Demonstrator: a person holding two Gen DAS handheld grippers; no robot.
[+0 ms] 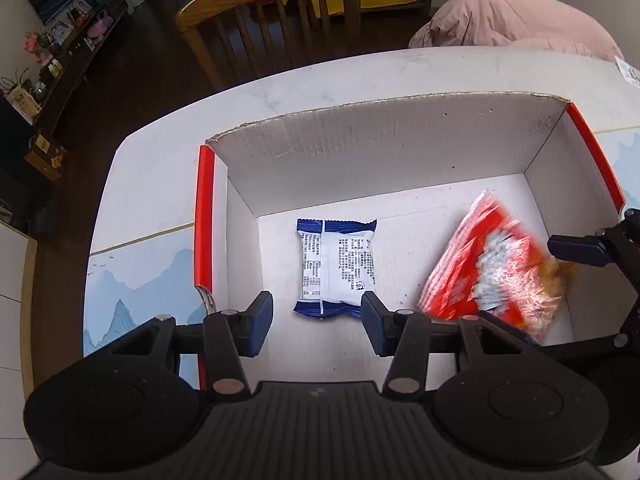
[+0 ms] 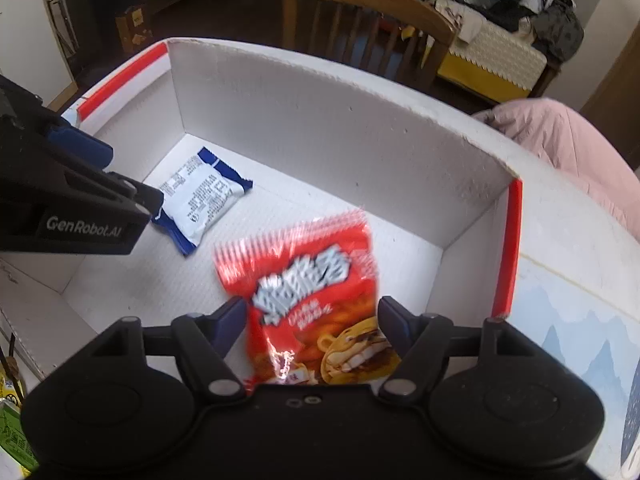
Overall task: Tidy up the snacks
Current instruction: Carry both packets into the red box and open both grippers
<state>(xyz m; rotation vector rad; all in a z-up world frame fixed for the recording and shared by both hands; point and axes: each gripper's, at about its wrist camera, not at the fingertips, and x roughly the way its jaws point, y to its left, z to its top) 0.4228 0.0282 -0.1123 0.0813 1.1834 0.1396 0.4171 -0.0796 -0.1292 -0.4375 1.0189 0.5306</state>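
Observation:
A white cardboard box (image 1: 380, 140) (image 2: 320, 120) with red edge strips stands on the table. A blue-and-white snack packet (image 1: 338, 264) (image 2: 200, 196) lies flat on its floor, printed back up. My left gripper (image 1: 316, 320) (image 2: 134, 178) hovers open just over the packet's near end, with a gap beside its left finger. A red snack bag (image 1: 492, 268) (image 2: 308, 280) hangs inside the box on the right, blurred at its far end. My right gripper (image 2: 312, 312) (image 1: 520, 280) is shut across the bag's lower part.
The box sits on a white marble-look table (image 1: 168, 184) with a blue mountain-print mat (image 2: 580, 320). A wooden chair (image 1: 272, 12) (image 2: 368, 16) stands beyond the far edge. A pink quilted bundle (image 1: 512, 16) (image 2: 568, 140) lies at the far right. Green packages (image 2: 10, 432) are at the near left.

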